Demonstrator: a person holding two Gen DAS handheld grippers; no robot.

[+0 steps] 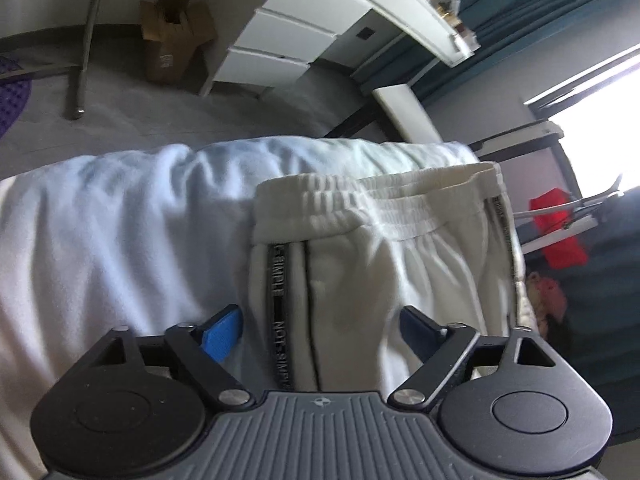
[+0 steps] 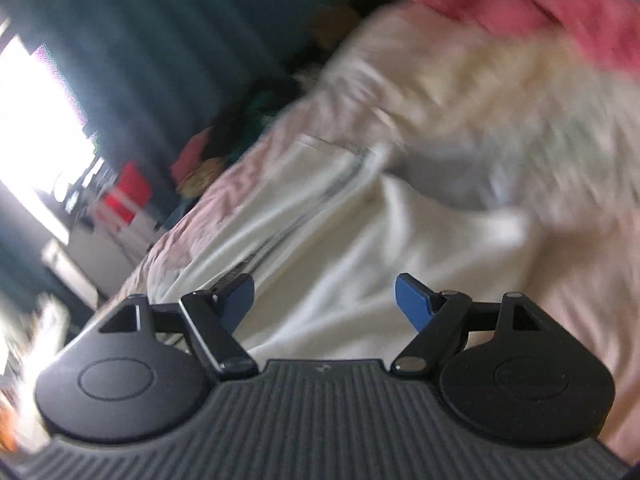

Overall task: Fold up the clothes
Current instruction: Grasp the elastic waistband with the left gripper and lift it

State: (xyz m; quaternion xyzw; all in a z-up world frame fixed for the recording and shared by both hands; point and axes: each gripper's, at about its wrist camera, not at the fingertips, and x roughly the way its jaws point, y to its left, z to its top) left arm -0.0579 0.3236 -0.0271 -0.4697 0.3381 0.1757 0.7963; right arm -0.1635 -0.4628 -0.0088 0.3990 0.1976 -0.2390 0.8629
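Left wrist view: cream pants (image 1: 384, 256) lie on a white sheet (image 1: 120, 232) at the far edge of a bed, the elastic waistband (image 1: 376, 208) farthest from the camera. The left gripper (image 1: 322, 330) hangs just over the near part of the cloth, its jaws spread wide and holding nothing. A black stripe (image 1: 276, 292) down the left side seam reads "SIMPLE" and "NOT SIMPL", the rest cut off; a like stripe on the right edge is too small to read. The fabric looks soft, thick and limp, likely light but prone to sag and bunch; the gathered waistband or a seam edge looks the firmest place to pinch. Beyond the bed stand white drawers (image 1: 276, 44) and a cardboard box (image 1: 172, 36) whose label is unreadable.

Right wrist view: heavily blurred. The pants (image 2: 344, 236) spread across a pinkish bedcover (image 2: 224, 200), the striped seam running away to the far side. The right gripper (image 2: 324, 300) is above them, jaws parted and empty. A pink cloth (image 2: 540, 12) lies at far right. No writing can be read here.
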